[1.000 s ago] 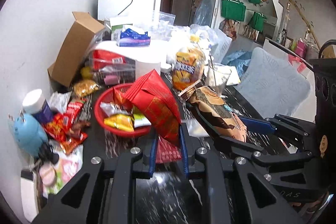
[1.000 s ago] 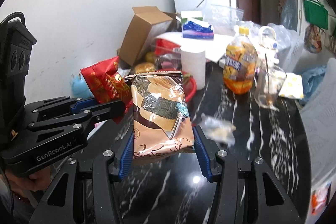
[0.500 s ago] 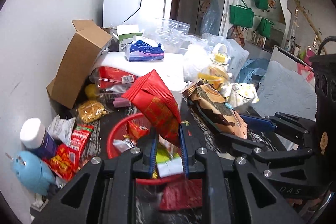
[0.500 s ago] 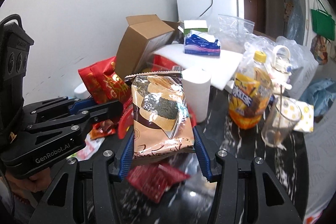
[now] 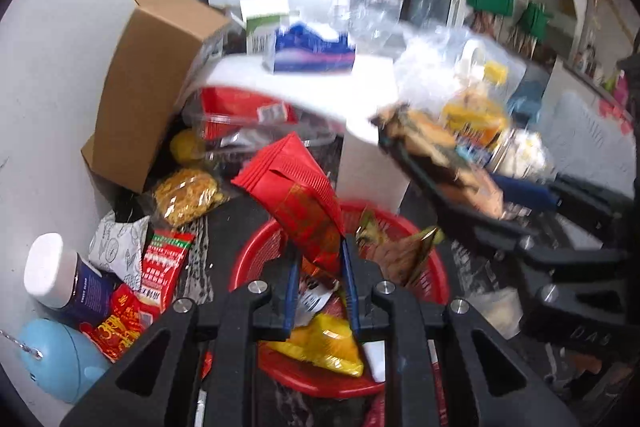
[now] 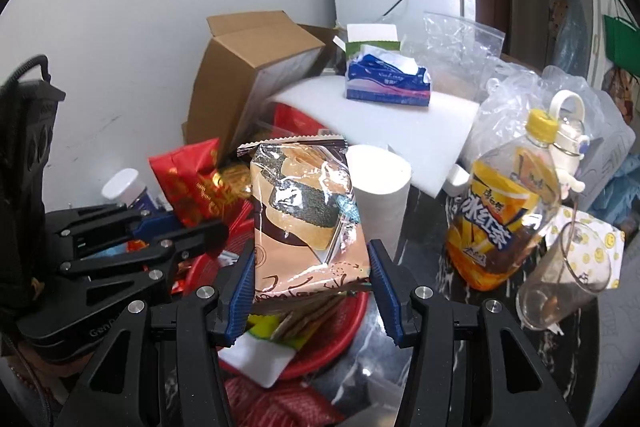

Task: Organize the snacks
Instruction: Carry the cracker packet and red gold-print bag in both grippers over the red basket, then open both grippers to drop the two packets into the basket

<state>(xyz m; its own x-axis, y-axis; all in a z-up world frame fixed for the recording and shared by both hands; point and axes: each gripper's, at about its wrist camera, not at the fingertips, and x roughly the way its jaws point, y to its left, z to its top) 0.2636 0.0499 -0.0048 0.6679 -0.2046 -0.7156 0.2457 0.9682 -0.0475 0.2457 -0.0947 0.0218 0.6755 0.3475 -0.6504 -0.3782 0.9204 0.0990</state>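
Tilting downward, left hand-held gripper pinching red packet, right hand-held gripper clamping cracker bag

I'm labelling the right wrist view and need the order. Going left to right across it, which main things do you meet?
Left gripper → red snack packet → seaweed cracker packet → white paper roll → orange drink bottle → drinking glass.

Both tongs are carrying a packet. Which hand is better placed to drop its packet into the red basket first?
Left. Its tongs hold the red packet right above the red basket. The right tongs hold the tan packet above the basket's edge.
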